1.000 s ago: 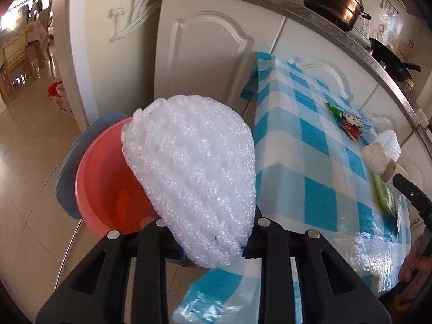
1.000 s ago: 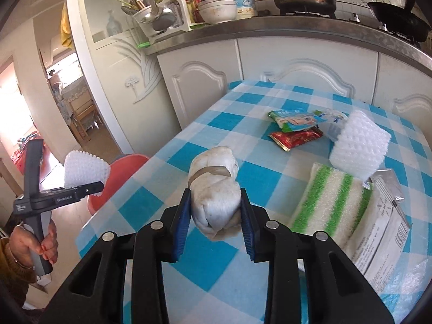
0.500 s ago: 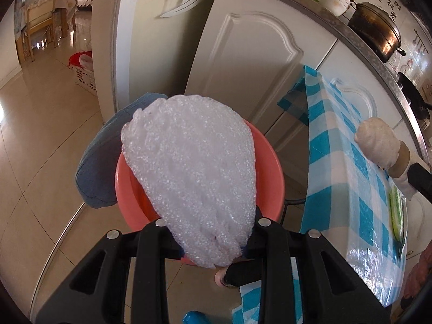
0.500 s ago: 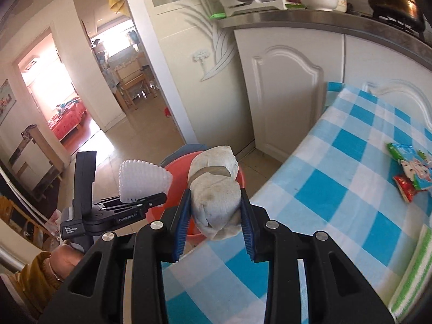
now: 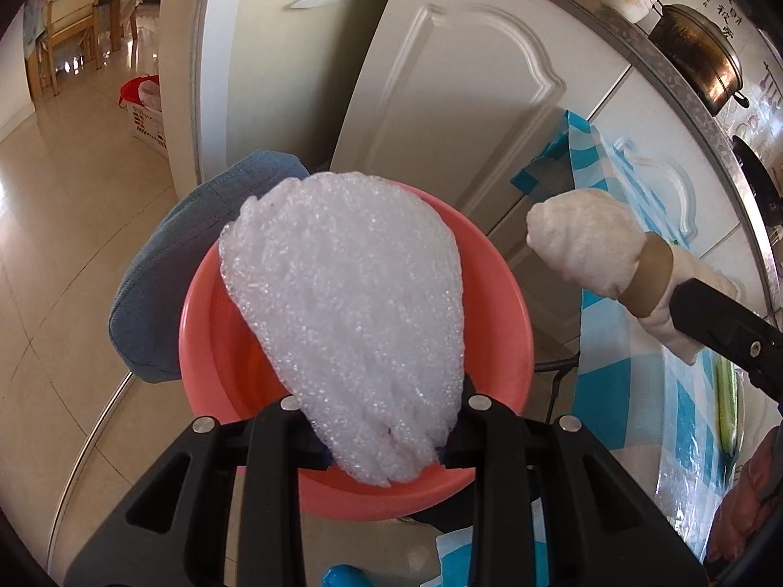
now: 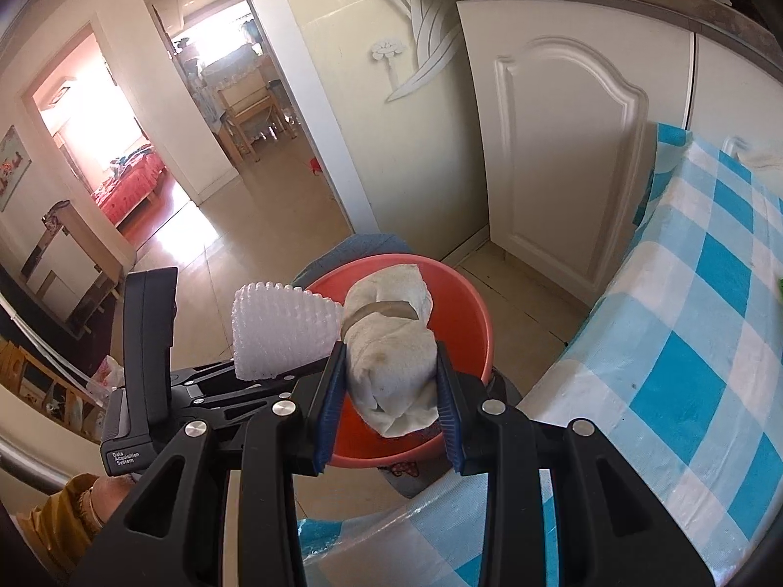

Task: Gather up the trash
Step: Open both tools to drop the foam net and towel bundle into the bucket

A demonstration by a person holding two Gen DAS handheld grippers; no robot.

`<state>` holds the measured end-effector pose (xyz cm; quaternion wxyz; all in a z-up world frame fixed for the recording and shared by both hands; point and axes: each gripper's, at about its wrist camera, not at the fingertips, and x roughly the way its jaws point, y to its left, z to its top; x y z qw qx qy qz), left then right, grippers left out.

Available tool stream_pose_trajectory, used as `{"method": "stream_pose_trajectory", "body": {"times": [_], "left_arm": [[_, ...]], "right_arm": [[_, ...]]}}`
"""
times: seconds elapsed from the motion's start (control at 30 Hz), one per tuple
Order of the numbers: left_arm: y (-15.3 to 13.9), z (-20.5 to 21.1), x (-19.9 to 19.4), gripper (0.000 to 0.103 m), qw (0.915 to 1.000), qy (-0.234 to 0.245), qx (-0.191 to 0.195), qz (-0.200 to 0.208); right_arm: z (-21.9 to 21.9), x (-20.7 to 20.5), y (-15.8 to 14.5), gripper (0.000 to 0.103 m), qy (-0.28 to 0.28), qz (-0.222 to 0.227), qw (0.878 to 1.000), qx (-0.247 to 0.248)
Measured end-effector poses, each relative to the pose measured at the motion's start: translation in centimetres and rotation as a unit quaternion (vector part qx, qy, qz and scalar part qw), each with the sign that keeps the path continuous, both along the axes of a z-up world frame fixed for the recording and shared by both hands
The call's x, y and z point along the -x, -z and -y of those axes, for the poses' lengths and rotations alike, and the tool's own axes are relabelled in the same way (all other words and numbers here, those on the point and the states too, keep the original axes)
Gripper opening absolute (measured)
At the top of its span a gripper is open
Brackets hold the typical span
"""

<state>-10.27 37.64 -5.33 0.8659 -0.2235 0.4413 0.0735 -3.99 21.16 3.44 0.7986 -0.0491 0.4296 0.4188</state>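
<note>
My left gripper [image 5: 384, 445] is shut on a white foam fruit net [image 5: 347, 313] and holds it over a red plastic basin [image 5: 494, 303] that stands on a stool beside the table. My right gripper [image 6: 389, 406] is shut on a dirty white wad of paper bound with a tan band [image 6: 391, 342]. It holds the wad above the same basin [image 6: 465, 313]. The wad also shows in the left wrist view [image 5: 587, 249], to the right of the basin. The foam net [image 6: 284, 332] and left gripper show at the left in the right wrist view.
A blue cushion [image 5: 161, 269] lies under the basin. The table with a blue and white checked cloth [image 6: 695, 323] is to the right. White cabinet doors [image 5: 450, 112] stand behind. A tiled floor [image 5: 63, 225] runs left to a doorway.
Both grippers have swung left, off the table, to above the red basin. The wad has left the tabletop and now hangs over the basin beside the foam net.
</note>
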Motion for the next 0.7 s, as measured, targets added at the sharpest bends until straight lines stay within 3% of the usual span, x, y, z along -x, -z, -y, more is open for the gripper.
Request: {"method": "stream_pose_trajectory", "body": {"times": [0.3, 0.33, 0.37, 0.5, 0.57, 0.7], "left_arm": [[1.8, 0.1, -1.2, 0.035, 0.9997, 0.000, 0.000, -0.024], [2.0, 0.0, -1.3, 0.046, 0.9996, -0.002, 0.004, -0.027], [2.1, 0.0, -1.2, 0.064, 0.9995, -0.006, 0.008, -0.030], [1.6, -1.0, -0.1, 0.084, 0.9989, -0.029, 0.031, -0.018], [1.1, -1.6, 0.6, 0.088, 0.9983, -0.040, 0.042, -0.007], [-0.3, -2.1, 1.7, 0.088, 0.9975, -0.045, 0.052, 0.015]], "right_arm": [[-1.2, -0.2, 1.5, 0.040, 0.003, -0.008, 1.000, 0.014], [-1.0, -0.3, 1.5, 0.042, 0.005, -0.010, 1.000, 0.011], [-0.7, -0.3, 1.5, 0.048, 0.008, -0.011, 1.000, 0.005], [1.6, 0.1, 0.4, 0.064, 0.030, -0.011, 0.999, -0.029], [2.8, 0.4, -0.4, 0.077, 0.046, 0.004, 0.998, -0.037], [5.9, 1.8, -2.3, 0.084, 0.077, 0.032, 0.995, -0.052]]}}
